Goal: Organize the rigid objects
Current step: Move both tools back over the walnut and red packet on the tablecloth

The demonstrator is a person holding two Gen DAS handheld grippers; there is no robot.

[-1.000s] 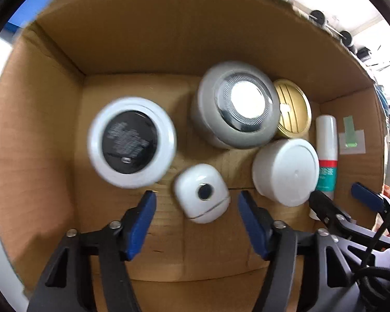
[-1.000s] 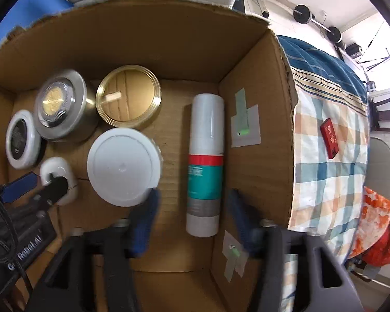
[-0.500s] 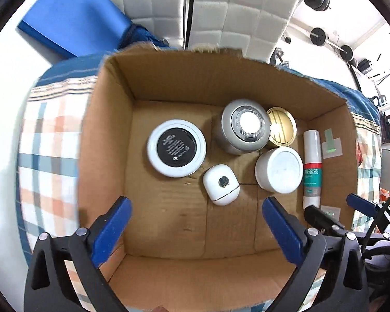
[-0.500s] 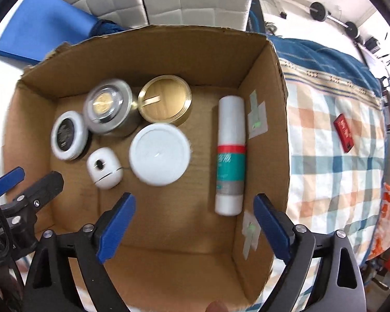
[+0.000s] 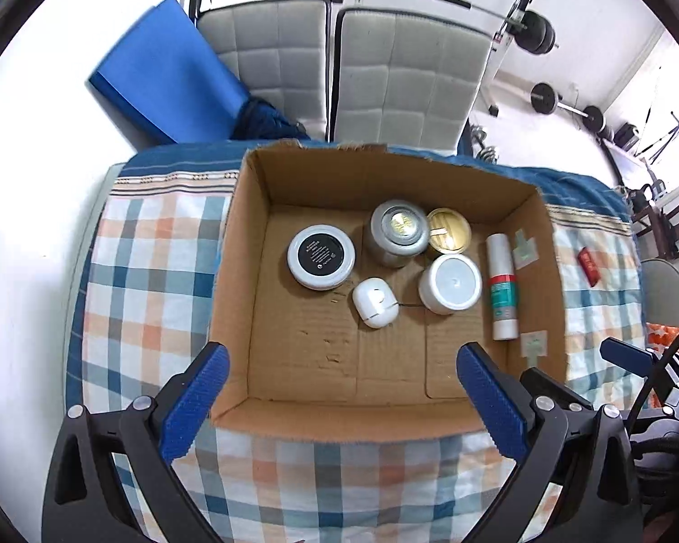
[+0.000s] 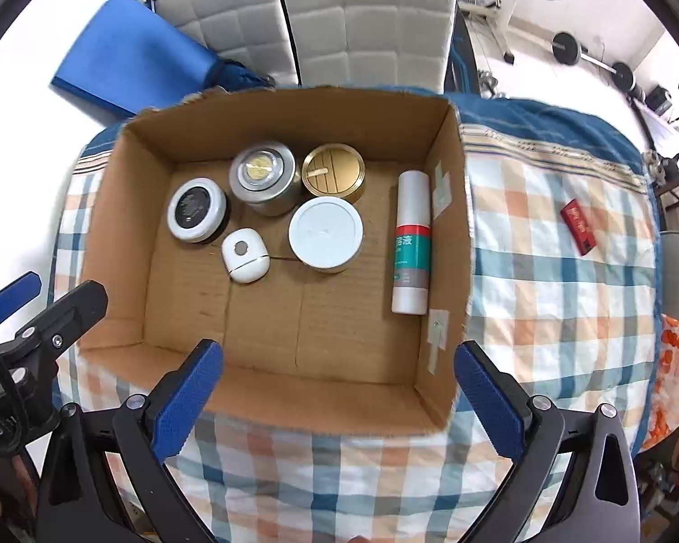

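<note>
Cardboard box (image 6: 126, 244) sits on a checked cloth (image 6: 557, 271), holding six items. From left to right: a white jar with black lid (image 6: 197, 210), a small white case (image 6: 245, 254), a silver tin (image 6: 265, 176), a gold tin (image 6: 333, 173), a white-lidded jar (image 6: 326, 233), and a white tube (image 6: 412, 242) lying by the right wall. Left gripper (image 5: 339, 400) and right gripper (image 6: 339, 396) hover above, jaws released wide, empty. A red item (image 6: 578, 227) lies on the cloth, well apart.

Bright, even daylight; white walls blown out. Soft short shadows inside cardboard box (image 5: 249, 280). Glare on silver tin (image 6: 262, 172) lid. Strong fisheye bending, dark vignette corners. Mostly sharp.
</note>
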